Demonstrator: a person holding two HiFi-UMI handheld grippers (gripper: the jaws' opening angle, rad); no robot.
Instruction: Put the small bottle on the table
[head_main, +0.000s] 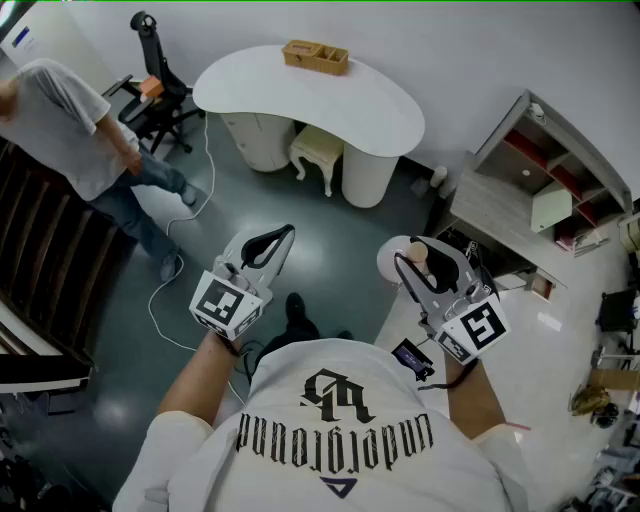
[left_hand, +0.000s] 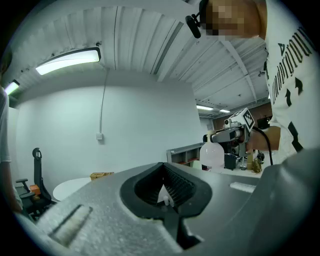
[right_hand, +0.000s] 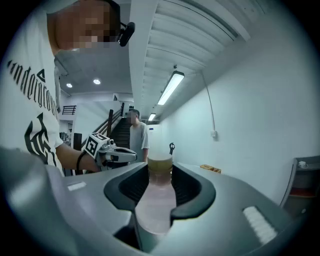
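Observation:
My right gripper (head_main: 420, 260) is shut on the small bottle (head_main: 392, 262), a whitish translucent bottle with a tan cap, held level in the air in front of me. In the right gripper view the bottle (right_hand: 156, 200) fills the gap between the jaws of the right gripper (right_hand: 160, 172), cap pointing away. My left gripper (head_main: 270, 242) hangs beside it to the left, shut with nothing in it; its jaws meet in the left gripper view (left_hand: 164, 192). From there the bottle (left_hand: 212, 154) shows at the right. The white curved table (head_main: 300, 100) stands ahead, well away from both grippers.
A wooden tray (head_main: 315, 55) lies at the table's far edge and a pale stool (head_main: 320, 150) is tucked under it. A person (head_main: 75, 140) stands at the left near an office chair (head_main: 150, 80). A grey shelf unit (head_main: 540, 190) is at the right. A cable (head_main: 190, 200) runs over the floor.

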